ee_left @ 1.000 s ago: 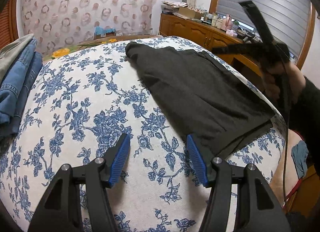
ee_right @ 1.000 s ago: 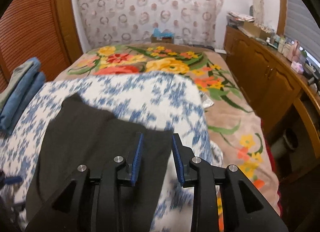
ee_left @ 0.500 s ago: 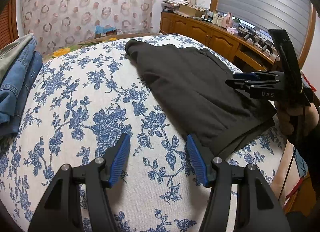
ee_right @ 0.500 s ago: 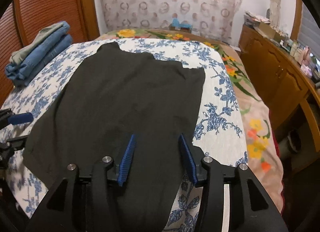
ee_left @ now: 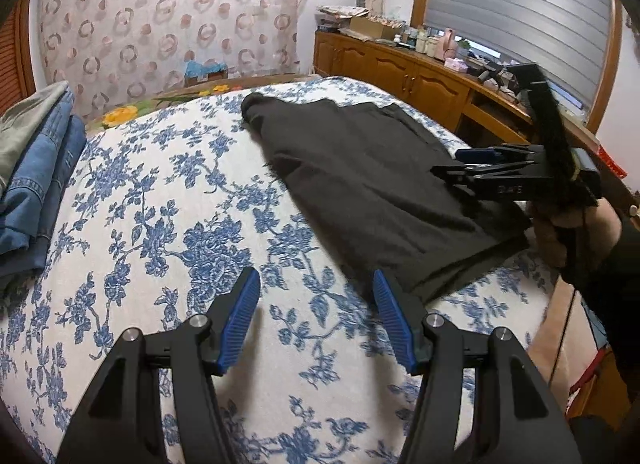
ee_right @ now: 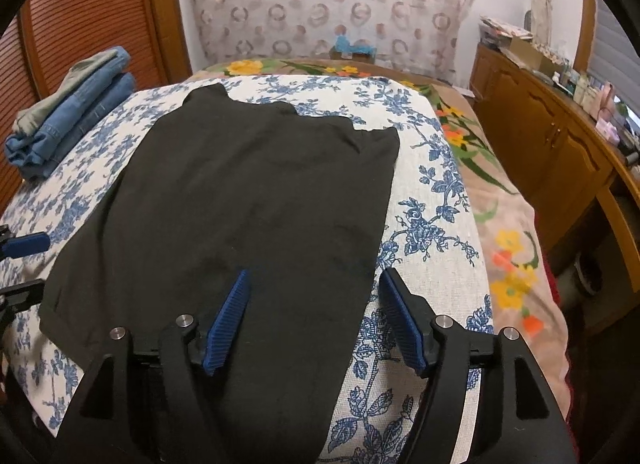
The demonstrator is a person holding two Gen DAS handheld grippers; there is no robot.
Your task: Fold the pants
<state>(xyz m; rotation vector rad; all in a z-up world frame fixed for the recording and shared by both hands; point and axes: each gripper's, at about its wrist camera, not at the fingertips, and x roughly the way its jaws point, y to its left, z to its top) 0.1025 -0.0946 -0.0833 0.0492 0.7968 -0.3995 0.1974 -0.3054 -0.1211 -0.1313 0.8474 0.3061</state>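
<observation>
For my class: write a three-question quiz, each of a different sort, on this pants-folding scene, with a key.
1. True or false: the black pants lie flat on the blue-flowered cover.
2. Multiple choice: the folded jeans are stacked at the bed's (A) far left, by the wooden slatted wall, (B) near right corner, (C) on top of the black pants.
3. Fill in: the left gripper hovers over the bare ____, with nothing between its pads.

Key: 1 true. 2 A. 3 cover. Note: the right gripper is opening above the pants' right edge, not pinching the cloth.
</observation>
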